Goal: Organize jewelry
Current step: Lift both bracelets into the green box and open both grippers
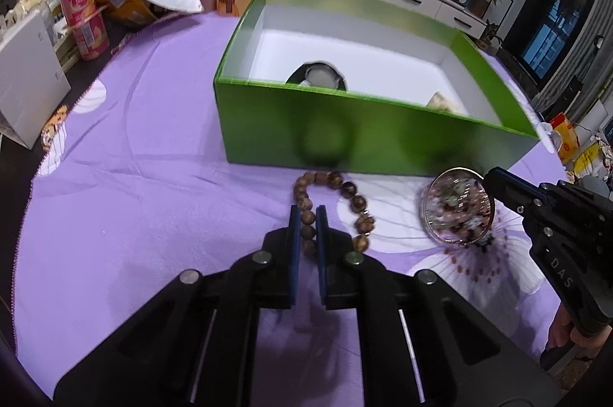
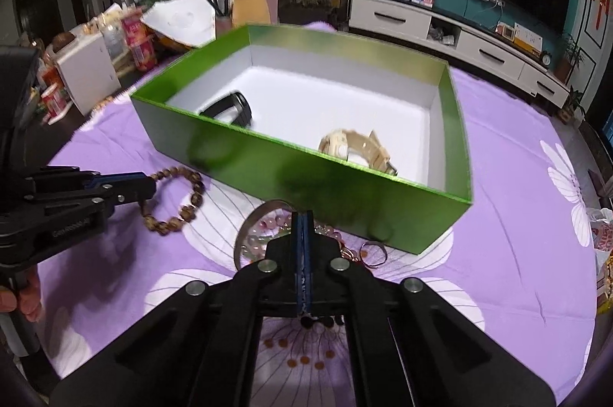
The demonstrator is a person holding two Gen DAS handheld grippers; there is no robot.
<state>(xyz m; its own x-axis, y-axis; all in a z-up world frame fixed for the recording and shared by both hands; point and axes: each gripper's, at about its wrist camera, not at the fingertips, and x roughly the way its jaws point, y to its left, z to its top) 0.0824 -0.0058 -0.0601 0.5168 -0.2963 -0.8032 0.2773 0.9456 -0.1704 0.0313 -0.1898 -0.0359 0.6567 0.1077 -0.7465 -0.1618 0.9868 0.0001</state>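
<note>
The left gripper is clamped on a brown bead bracelet lying on the purple-covered table, just short of the green box ahead. The right gripper is pinched on a silver bangle with pink beads inside. Beyond both, the box holds a black watch and a cream watch.

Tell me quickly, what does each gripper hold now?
Left gripper: closed on the wooden bead bracelet.
Right gripper: closed on the silver bangle.
</note>
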